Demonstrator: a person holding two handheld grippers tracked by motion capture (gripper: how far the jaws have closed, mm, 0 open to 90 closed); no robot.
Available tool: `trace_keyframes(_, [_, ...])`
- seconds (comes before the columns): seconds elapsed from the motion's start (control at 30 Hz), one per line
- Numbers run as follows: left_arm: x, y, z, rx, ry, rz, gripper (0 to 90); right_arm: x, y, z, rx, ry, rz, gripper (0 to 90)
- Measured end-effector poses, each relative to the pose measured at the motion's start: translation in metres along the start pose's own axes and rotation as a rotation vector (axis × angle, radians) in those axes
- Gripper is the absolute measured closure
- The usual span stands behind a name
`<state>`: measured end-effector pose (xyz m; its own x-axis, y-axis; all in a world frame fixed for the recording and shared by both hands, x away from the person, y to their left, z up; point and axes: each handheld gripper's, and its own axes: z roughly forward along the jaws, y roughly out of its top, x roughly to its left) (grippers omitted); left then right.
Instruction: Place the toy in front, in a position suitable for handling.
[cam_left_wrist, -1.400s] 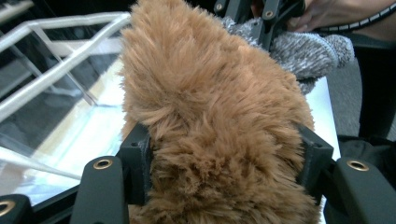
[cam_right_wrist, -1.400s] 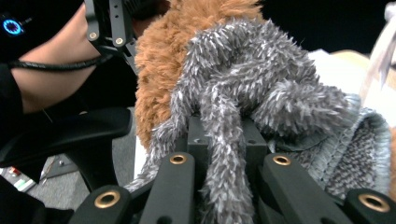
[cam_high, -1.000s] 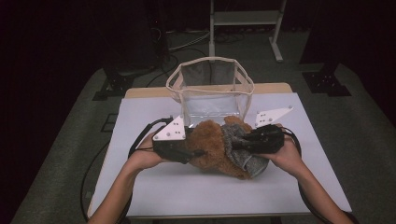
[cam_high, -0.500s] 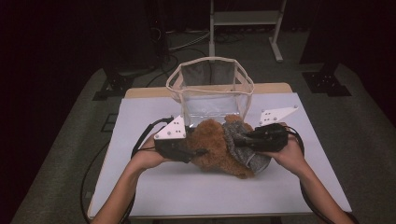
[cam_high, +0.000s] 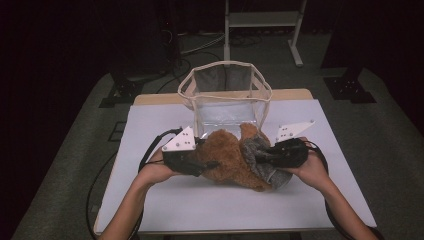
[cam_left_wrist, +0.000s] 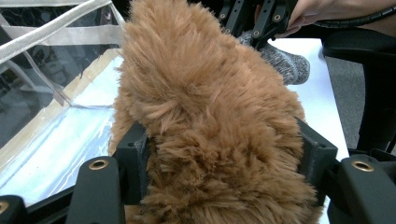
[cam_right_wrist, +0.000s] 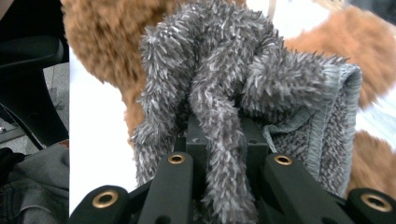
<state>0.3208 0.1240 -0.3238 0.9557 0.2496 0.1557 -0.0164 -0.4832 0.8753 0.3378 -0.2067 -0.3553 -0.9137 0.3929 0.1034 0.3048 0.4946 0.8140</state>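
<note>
Little has shifted: left tool (cam_high: 212, 164) clamps the brown fleece (cam_high: 227, 157), right tool (cam_high: 257, 156) its grey lining (cam_high: 260, 160).

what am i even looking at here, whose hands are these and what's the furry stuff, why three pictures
A person sits at a white table and holds a hand-operated gripper in each hand; no robot arm is involved. The high view looks down from above the person. The other two pictures come from small cameras riding on each gripper, looking along its black fingers.

On the table stands a clear bag with pale trim, open at the top. In front of it lies a brown furry toy with a grey fuzzy cloth against it.

The left gripper is closed on the brown toy, whose fur bulges between its fingers. The right gripper is pinched tight on a fold of the grey cloth.
</note>
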Motion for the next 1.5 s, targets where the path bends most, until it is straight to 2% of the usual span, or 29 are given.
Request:
trace_keyframes(0.13, [0.001,0.001,0.001,-0.004,-0.004,0.001,35.9,-0.003,-0.007,-0.006,0.002,-0.011,0.03,77.8])
trace_keyframes(0.27, [0.0,0.006,0.002,0.0,0.001,0.016,35.9,0.0,-0.003,-0.01,-0.005,-0.024,0.015,77.7])
trace_keyframes(0.37, [-0.001,0.012,0.004,0.006,-0.007,0.036,35.8,0.006,0.009,-0.019,-0.055,-0.024,-0.005,77.8])
trace_keyframes(0.4, [-0.001,0.014,0.005,0.006,-0.008,0.044,35.9,0.008,0.017,-0.023,-0.075,-0.03,-0.027,77.8])
trace_keyframes(0.53, [-0.006,0.027,0.012,0.009,-0.014,0.079,35.9,0.013,0.043,-0.027,-0.086,-0.055,-0.069,77.6])
trace_keyframes(0.67, [-0.008,0.036,0.016,0.024,-0.018,0.11,35.9,0.0,0.055,-0.023,-0.084,-0.059,-0.037,77.6])
trace_keyframes(0.73, [-0.009,0.039,0.018,0.027,-0.029,0.119,35.9,-0.008,0.053,-0.021,-0.076,-0.048,-0.007,77.5])
trace_keyframes(0.8, [-0.01,0.042,0.021,0.033,-0.037,0.128,35.7,-0.012,0.047,-0.018,-0.053,-0.025,0.003,77.6])
trace_keyframes(1.0, [-0.01,0.046,0.032,0.05,-0.043,0.124,33.0,-0.016,0.022,-0.007,0.065,-0.039,0.008,79.1])
trace_keyframes(1.33, [-0.005,0.041,0.033,0.081,-0.042,0.095,28.3,-0.022,-0.001,0.004,0.031,-0.005,0.049,80.4])
trace_keyframes(1.5, [0.0,0.034,0.029,0.082,-0.04,0.072,26.5,-0.021,-0.004,0.008,0.031,-0.009,0.042,80.6])
